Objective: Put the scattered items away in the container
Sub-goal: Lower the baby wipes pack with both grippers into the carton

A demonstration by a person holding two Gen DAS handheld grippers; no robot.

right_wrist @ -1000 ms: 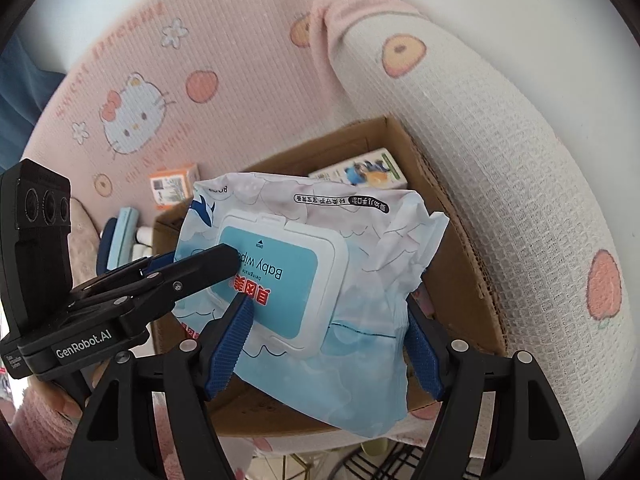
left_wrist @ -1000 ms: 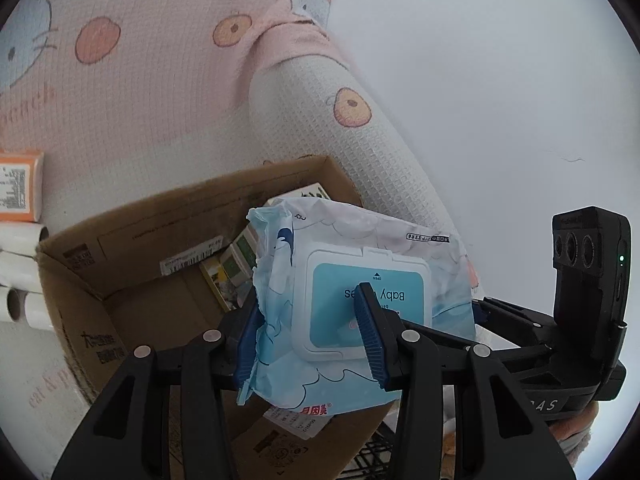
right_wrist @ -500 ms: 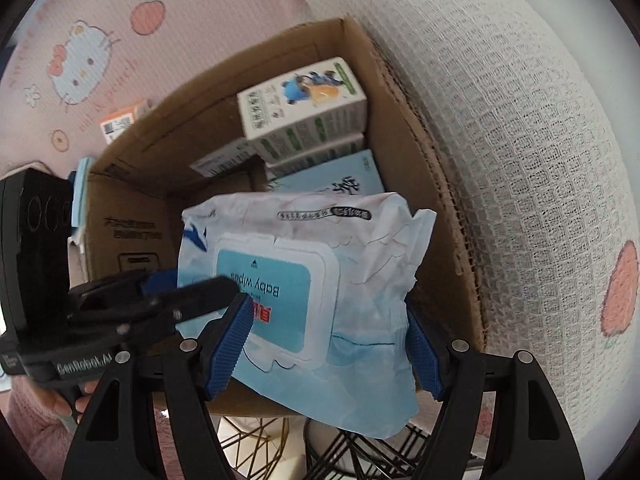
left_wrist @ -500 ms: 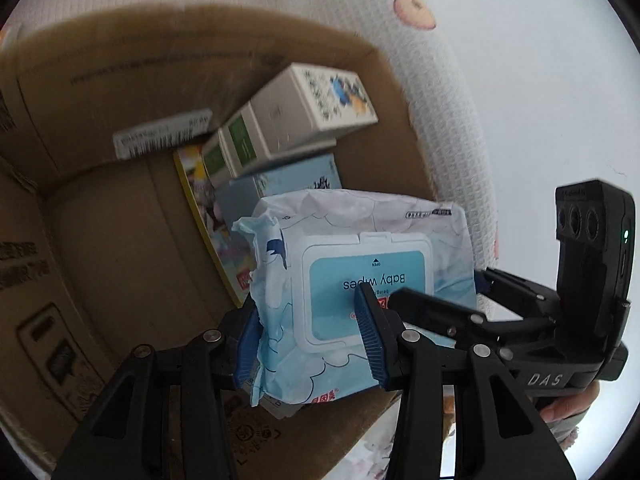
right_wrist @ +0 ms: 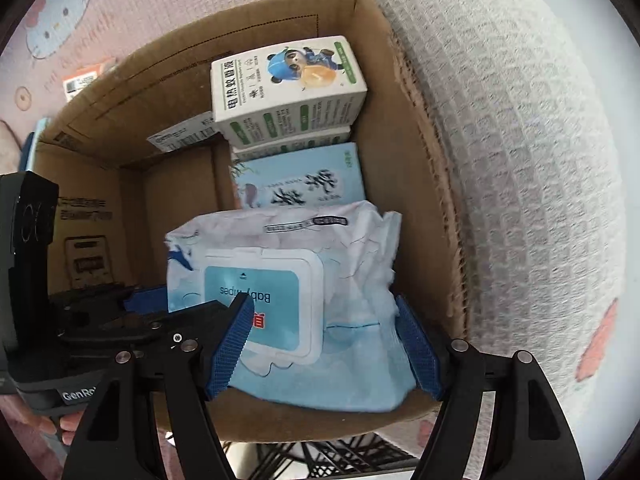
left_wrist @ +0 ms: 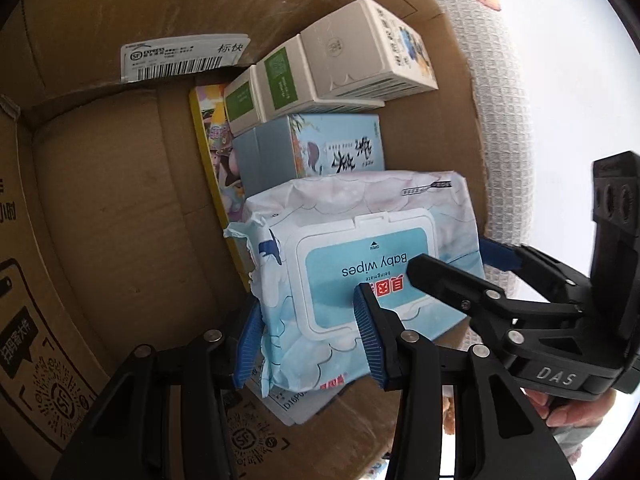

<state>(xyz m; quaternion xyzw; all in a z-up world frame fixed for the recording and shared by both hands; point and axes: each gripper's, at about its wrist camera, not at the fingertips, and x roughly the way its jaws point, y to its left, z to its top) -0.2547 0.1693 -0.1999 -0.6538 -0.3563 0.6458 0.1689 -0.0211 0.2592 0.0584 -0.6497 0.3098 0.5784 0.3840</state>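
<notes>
Between the pads of both grippers: wipes pack (left_wrist: 360,264), blue-white, lid label "Baby wipes" reading upside down. L gripper (left_wrist: 306,340) clamped on pack's near-left part, one pad at its torn left edge, other on the lid. R gripper (right_wrist: 324,348) clamped across pack's right half, one pad on lid, other at crinkled right side. Each gripper shows in the other's view, w/ fingers of the holding hand (left_wrist: 568,412) under it. Pack sits inside the mouth of the cardboard box (left_wrist: 104,208), against its right wall. Just beyond the tips: pale-blue carton (left_wrist: 316,152); past it, white cartons w/ green panels (right_wrist: 288,88), stacked. Left of those, a yellow-edged book (left_wrist: 212,148) on edge. Box floor left of L gripper bare. Outside box, right of R gripper: white waffle-knit cushion (right_wrist: 520,160).
</notes>
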